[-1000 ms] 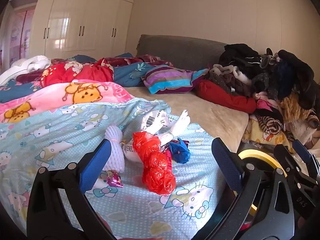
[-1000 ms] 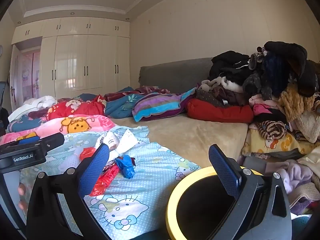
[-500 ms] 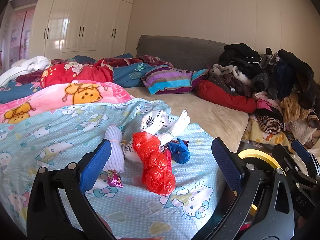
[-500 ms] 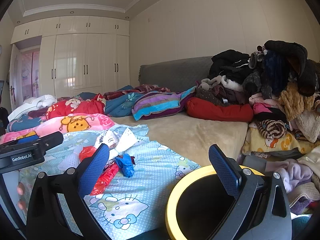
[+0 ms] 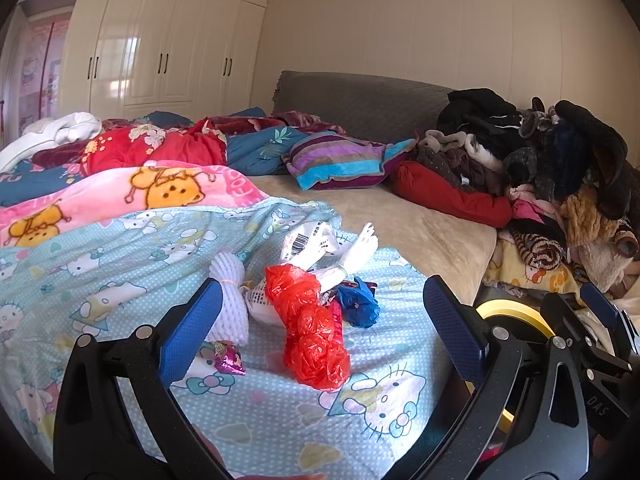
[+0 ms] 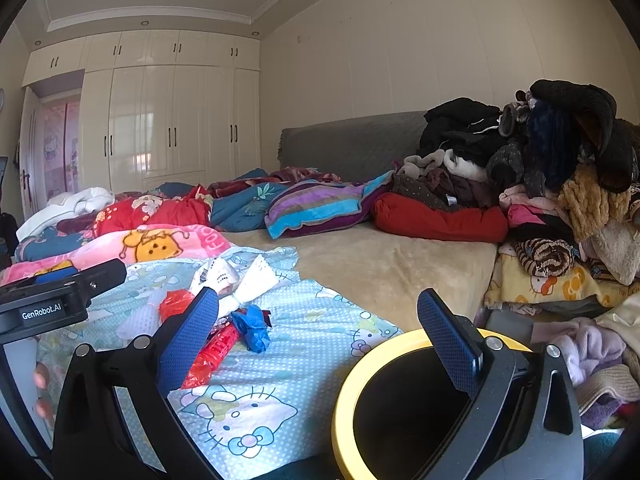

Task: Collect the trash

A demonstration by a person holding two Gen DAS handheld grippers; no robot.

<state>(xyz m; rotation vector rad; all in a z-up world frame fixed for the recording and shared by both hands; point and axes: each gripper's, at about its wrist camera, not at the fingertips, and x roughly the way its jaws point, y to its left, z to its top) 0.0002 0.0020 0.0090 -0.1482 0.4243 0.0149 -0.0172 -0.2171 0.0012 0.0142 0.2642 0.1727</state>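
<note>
A home bedroom — a bed [image 6: 384, 264] strewn with cartoon-print blankets [image 5: 120, 248], a heap of clothes [image 6: 560, 168] at 2 o'clock, and a glossy built-in wardrobe [image 6: 160, 120] at 10 o'clock — plainly lived in.

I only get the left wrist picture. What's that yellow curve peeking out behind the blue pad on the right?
Observer: It's the rim of a round trash bin. The right wrist view shows its whole open mouth.
Operator: Is there any trash in it?
Observer: The inside looks plain black there, so I can't tell whether it holds anything.
Operator: What is the other gripper doing?
Observer: The right gripper is open and holds nothing. One finger is in front of the bin's rim.
</note>
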